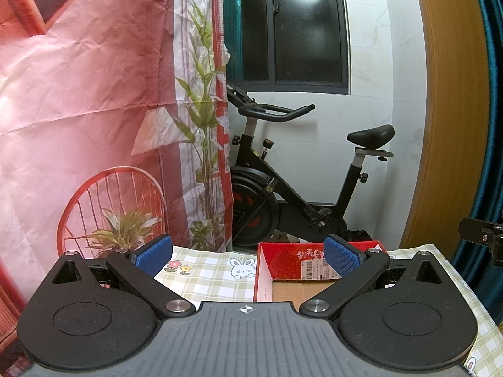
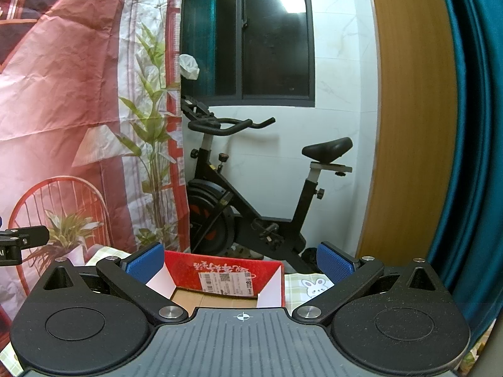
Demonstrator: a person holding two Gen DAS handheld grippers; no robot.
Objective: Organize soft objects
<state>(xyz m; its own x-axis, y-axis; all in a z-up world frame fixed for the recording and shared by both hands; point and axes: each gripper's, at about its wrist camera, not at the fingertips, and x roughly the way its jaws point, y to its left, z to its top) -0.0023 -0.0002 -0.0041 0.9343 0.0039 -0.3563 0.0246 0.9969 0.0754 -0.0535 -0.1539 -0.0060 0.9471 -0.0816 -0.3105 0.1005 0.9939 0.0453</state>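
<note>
Both grippers, left (image 1: 248, 256) and right (image 2: 242, 264), fingers wide, empty, hover before red box (image 2: 226, 275) on tabletop (image 1: 204, 270). No soft objects visible; locate one first, then pinch gently mid-body.

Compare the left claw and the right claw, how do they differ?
The left claw has the red box mostly towards its right finger; the right claw has it centred between its fingers. The left claw faces more tablecloth than the right claw. Both are open and empty.
</note>
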